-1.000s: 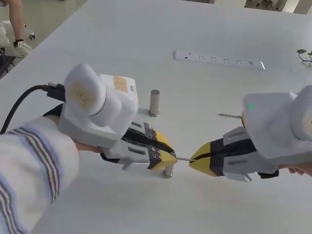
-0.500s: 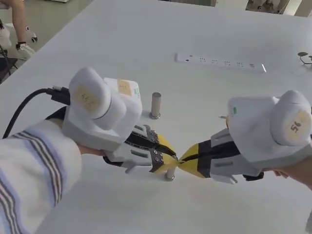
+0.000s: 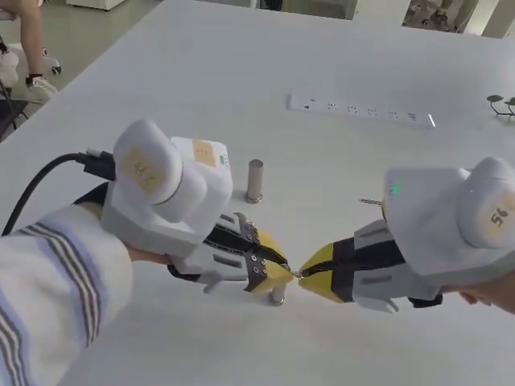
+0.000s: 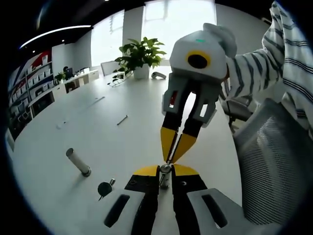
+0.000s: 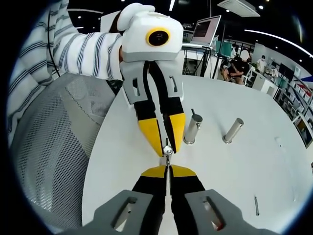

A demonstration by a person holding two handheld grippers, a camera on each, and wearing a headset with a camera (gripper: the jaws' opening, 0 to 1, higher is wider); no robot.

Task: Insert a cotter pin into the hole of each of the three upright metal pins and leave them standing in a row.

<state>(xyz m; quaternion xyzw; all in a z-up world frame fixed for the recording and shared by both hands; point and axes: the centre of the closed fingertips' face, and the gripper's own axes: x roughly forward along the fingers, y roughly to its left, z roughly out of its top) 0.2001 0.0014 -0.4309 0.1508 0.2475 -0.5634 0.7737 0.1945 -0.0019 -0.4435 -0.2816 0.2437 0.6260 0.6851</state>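
- White worktop (image 3: 241, 72): smooth and hard, so I'd guess anything round skids or rolls on it.
- Left gripper (image 3: 280, 273): yellow-tipped jaws nearly closed, clamping 1 short silvery steel pin (image 4: 165, 170) upright by its upper shaft, base on the table.
- Right gripper (image 3: 312, 277): tip to tip w/ the left one, jaws pinched on a thin wire cotter pin (image 5: 167, 169) whose free end is right at the held pin's top. Can't tell if it's in the hole yet.
- 2 other steel pins (image 5: 192, 128) (image 5: 233, 130) stand just beyond, near each other. They look stiff, slick and easy to tip, so best held mid-shaft, below the hole.
- Spare cotter pin (image 3: 372, 202) lies flat by the right gripper. Prob. v. light and bendy, so grip it close behind the tip, lightly.
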